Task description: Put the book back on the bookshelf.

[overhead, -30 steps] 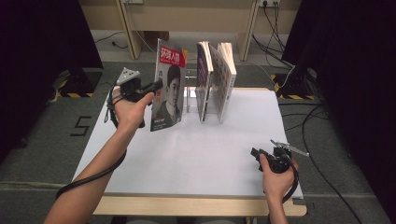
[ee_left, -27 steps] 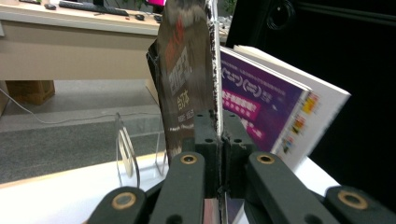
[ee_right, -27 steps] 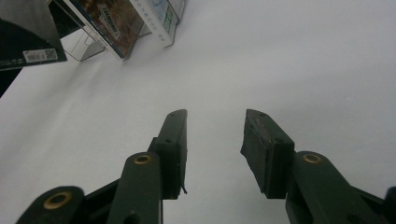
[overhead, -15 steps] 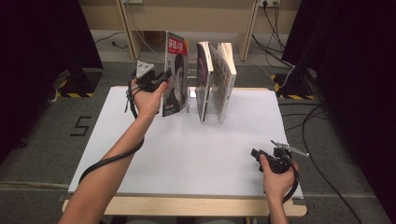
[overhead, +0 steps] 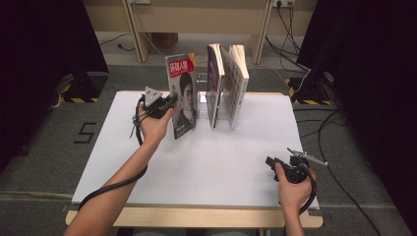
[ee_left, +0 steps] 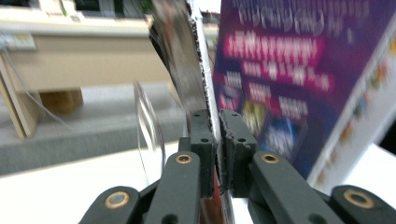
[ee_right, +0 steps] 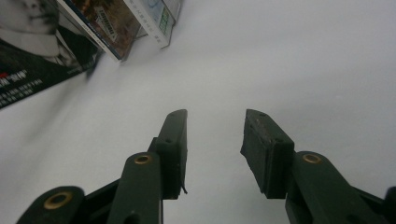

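Note:
A magazine [overhead: 183, 96] with a red title and a portrait on its cover stands upright on the white table [overhead: 196, 162], left of the other books. My left gripper [overhead: 169, 102] is shut on its left edge; in the left gripper view the jaws pinch the magazine's edge [ee_left: 201, 60], with a purple cover [ee_left: 289, 79] close behind. Two more books [overhead: 227, 86] lean upright in a clear stand [overhead: 200, 96]. My right gripper [overhead: 271, 163] rests near the table's front right, open, nothing between its fingertips [ee_right: 175, 140].
A clear plastic divider [ee_left: 148, 126] stands left of the held magazine. Beyond the table's far edge are wooden frame legs [overhead: 135, 29] and floor cables [overhead: 295, 29]. Black curtains flank both sides.
My left gripper has carried the magazine rightward and stood it more upright, closer to the books in the stand. The right gripper has stayed still.

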The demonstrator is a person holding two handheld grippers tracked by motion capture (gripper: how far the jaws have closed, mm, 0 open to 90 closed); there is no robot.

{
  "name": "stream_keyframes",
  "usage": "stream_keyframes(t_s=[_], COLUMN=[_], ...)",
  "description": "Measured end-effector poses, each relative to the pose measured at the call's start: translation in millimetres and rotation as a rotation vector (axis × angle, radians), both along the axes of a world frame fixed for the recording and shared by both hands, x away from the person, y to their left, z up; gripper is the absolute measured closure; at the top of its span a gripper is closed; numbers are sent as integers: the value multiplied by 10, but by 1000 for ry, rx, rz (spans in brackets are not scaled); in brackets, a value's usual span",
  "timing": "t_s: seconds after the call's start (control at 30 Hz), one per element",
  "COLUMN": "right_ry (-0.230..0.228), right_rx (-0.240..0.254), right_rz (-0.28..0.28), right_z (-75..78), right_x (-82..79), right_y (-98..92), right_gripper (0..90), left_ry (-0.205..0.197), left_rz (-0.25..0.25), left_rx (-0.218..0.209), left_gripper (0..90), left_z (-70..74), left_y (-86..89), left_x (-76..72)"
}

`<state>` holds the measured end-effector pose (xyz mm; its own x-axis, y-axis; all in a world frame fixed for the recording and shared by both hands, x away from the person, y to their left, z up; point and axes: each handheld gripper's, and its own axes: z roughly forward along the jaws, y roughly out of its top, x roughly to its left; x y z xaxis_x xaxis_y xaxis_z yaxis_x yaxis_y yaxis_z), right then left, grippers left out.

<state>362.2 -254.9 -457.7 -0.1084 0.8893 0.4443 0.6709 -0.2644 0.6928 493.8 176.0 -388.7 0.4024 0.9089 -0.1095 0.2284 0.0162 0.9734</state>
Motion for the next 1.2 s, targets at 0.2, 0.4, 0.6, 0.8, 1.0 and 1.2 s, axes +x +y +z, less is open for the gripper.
stream_keyframes(t_s=[0.2,0.4,0.6,0.8,1.0,1.2], right_ry=[1,5,10,13,15,10], right_rx=[1,15,22,35,38,34], right_rz=[-1,-4,-5,-2,4,12], right_z=[-11,-13,-28,-24,-26,-24], right_x=[6,1,0,-12,-9,-4], right_y=[-14,-20,-28,-16,8,24], right_gripper=[606,609,609,609,609,608], left_ry=[28,51,72,100,138,159], left_rz=[-43,-67,-97,-85,-75,-55], left_rx=[18,20,-6,-35,-92,-118], left_gripper=[818,819,834,811,789,760], left_z=[-207,-235,-221,-192,-171,-133], left_y=[-12,-59,-144,-196,-225,-260], left_x=[-159,-186,-210,-165,-101,-32])
